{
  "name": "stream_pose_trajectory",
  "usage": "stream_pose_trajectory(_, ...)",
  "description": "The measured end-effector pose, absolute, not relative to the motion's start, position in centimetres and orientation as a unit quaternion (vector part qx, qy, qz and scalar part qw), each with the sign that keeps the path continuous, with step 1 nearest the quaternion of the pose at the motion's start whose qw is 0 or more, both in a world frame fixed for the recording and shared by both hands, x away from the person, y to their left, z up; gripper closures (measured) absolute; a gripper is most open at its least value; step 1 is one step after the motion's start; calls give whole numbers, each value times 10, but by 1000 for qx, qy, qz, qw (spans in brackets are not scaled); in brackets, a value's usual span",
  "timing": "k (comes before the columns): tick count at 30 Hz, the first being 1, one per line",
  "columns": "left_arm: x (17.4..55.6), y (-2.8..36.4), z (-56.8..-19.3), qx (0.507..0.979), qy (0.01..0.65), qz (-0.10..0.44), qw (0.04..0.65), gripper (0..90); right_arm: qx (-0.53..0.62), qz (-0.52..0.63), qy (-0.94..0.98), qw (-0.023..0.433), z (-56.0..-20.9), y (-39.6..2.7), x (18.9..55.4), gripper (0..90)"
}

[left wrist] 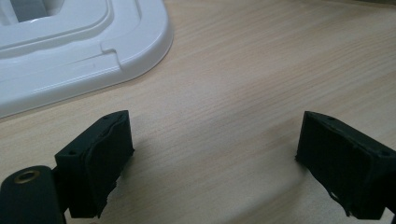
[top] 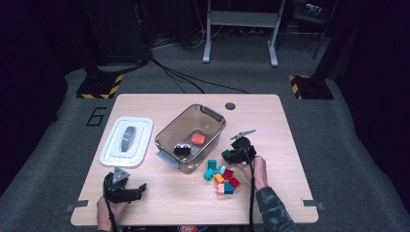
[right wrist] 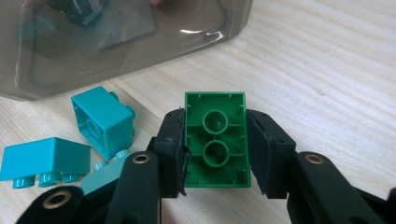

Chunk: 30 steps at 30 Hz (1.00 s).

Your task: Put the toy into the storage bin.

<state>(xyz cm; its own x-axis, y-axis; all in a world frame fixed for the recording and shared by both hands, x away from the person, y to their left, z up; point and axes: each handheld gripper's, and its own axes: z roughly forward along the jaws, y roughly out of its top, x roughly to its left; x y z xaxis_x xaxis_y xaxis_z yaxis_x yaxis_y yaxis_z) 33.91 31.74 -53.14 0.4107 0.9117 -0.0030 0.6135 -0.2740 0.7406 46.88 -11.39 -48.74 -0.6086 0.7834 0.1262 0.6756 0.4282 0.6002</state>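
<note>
My right gripper is shut on a green brick, pads pressed on its two long sides, hollow underside toward the camera. In the high view that gripper holds the green brick just right of the clear bin, above a pile of coloured bricks. Two teal bricks lie on the wood to the left of the jaws. My left gripper rests near the table's front left edge. Its jaws stand wide open over bare wood.
The clear bin holds an orange brick and a small black object; its wall is close ahead of the right gripper. The white lid lies left of the bin, just beyond the left gripper.
</note>
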Motion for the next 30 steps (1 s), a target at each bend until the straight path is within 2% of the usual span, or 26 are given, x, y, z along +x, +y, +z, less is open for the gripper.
stream_pose_trajectory(30,339,317,-531,768,497,217,341,103,433,350,821,131,-422,-133,478,593)
